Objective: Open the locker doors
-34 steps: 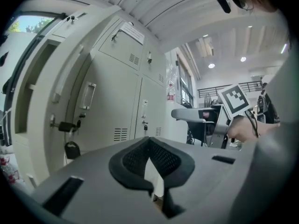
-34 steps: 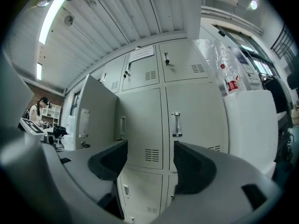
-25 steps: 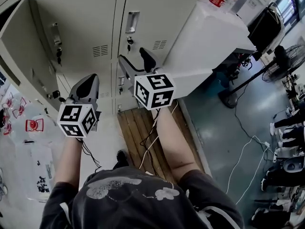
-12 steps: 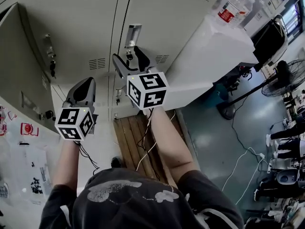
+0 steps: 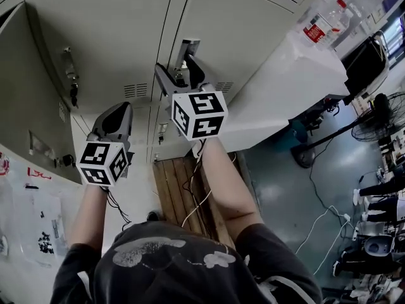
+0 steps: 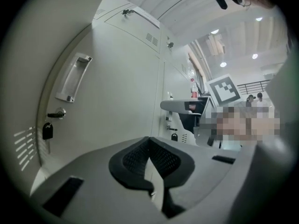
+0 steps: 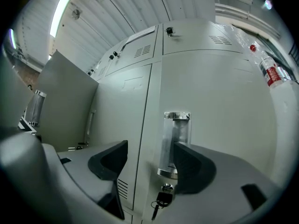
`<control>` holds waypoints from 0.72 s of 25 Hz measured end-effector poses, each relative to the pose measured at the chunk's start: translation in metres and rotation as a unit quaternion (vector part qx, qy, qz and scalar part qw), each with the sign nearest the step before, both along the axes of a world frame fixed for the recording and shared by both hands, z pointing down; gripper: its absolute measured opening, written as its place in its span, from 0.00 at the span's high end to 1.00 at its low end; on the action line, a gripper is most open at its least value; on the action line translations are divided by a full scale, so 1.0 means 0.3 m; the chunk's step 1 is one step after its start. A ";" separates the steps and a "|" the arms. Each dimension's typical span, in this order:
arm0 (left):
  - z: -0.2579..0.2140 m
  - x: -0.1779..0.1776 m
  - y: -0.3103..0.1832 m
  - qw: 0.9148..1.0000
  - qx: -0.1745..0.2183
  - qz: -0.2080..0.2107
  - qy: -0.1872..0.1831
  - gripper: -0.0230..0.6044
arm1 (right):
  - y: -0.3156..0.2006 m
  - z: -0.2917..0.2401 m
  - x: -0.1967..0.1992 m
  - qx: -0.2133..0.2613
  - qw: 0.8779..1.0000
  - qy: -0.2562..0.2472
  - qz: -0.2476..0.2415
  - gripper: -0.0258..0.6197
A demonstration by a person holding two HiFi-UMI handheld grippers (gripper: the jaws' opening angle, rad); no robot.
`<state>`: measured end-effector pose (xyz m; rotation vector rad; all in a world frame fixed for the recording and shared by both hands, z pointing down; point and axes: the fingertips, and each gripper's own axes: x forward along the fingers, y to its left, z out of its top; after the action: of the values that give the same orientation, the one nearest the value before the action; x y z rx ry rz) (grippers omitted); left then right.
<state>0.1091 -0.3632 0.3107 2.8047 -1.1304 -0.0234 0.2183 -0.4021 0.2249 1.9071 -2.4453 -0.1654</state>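
Pale grey locker doors (image 5: 247, 30), a shiny chrome handle (image 7: 174, 143), a black key (image 7: 161, 200) hanging below. Right gripper (image 7: 149, 164) grey with black pads, its marker cube (image 5: 199, 114) white with black squares. Brown wooden boards (image 5: 174, 182), teal floor (image 5: 285, 170).

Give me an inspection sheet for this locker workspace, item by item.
Surface: grey floor, wooden pallet before the lockers.
Job's things: open locker door at left; closed locker door with chrome handle, key below.
Clutter: plastic bottle on white cabinet; plastic bags at left.
Grippers: left gripper shut, empty; right gripper open, facing the handle.
Cables: gripper wires over pallet; floor cable.
Surroundings: fan at right.
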 end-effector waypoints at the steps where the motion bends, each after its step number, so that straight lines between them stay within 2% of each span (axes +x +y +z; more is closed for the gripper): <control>1: 0.002 -0.003 -0.003 1.000 -0.001 -0.001 0.001 0.95 | -0.008 0.001 -0.004 0.000 1.000 0.001 0.000 0.49; 18: 0.005 -0.027 -0.004 1.000 -0.001 -0.013 0.002 0.95 | -0.054 -0.005 -0.001 0.000 0.999 -0.044 0.000 0.50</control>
<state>0.1011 -0.3643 0.3121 2.7863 -1.1661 -0.0312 0.2181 -0.4182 0.2232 1.9556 -2.5005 -0.0835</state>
